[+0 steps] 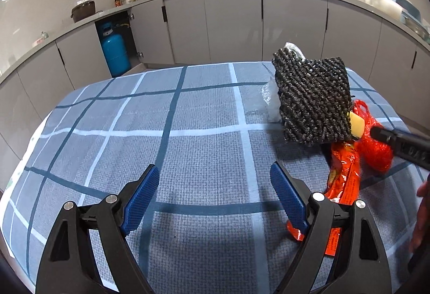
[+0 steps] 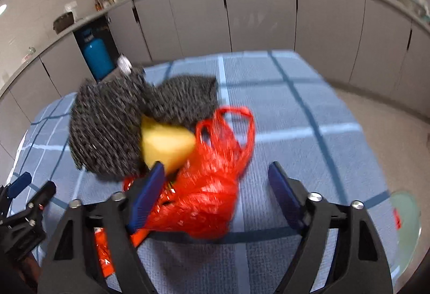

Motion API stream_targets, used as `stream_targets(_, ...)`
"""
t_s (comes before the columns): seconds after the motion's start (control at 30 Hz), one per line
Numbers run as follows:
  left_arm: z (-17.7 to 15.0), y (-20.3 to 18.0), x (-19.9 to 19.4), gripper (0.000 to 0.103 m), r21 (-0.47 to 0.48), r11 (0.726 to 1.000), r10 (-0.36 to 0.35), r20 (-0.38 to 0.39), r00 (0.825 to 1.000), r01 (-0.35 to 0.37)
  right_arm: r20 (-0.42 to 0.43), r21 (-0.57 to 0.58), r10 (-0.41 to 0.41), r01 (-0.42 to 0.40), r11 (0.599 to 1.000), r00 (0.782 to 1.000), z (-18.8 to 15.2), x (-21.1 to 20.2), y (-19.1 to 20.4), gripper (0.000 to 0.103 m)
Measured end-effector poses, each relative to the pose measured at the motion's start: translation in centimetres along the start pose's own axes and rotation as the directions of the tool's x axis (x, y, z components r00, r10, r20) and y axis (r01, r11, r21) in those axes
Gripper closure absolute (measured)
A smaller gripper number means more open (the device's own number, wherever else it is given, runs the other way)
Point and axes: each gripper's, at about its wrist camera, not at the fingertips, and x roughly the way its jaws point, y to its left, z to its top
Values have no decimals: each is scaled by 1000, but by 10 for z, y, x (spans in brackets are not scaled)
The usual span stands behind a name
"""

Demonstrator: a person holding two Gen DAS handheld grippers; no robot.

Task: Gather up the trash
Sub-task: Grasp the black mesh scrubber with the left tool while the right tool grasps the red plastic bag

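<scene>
A dark woven basket [image 1: 313,100] is tipped on its side on the blue checked tablecloth [image 1: 172,132]. A yellow sponge [image 1: 357,127] sticks out of its mouth. A red plastic bag [image 1: 376,148] and a red foil wrapper [image 1: 344,181] lie next to it. My left gripper [image 1: 215,189] is open and empty above the cloth, left of the wrapper. In the right wrist view my right gripper [image 2: 216,186] is open, with the red bag [image 2: 212,186] between its fingers and the sponge [image 2: 166,144] and basket [image 2: 113,127] just ahead. The view is blurred.
A crumpled clear plastic bag [image 1: 268,97] lies behind the basket. Grey kitchen cabinets [image 1: 231,25] curve behind the table, with a blue gas cylinder [image 1: 115,52] in an open bay. A pale green object [image 2: 405,216] sits at the table's right edge.
</scene>
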Motion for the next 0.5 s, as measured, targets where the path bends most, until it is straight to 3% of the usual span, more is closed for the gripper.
stream_targets(0.03,0,0,1,19,-1,1000,-2,-1,1000,2,-19,3,5,-4,1000,1000,-3,1,-2,64)
stream_targets(0.1,0,-1,4,19,1,1000,-12,-6,1000,12,-17,1,5,-5,1000,1000,-8,-5,-6,70)
stream_targets(0.3,9,-16,4,19,14,997,-78,7,997,78,-3,-1,-42,42,999,999,-23,-32,-23,73)
stream_targets(0.5,39,-42,9,18,31,990,-140,56,989,138,-4,-1,-69,69,998,998,-43,-47,-41,73)
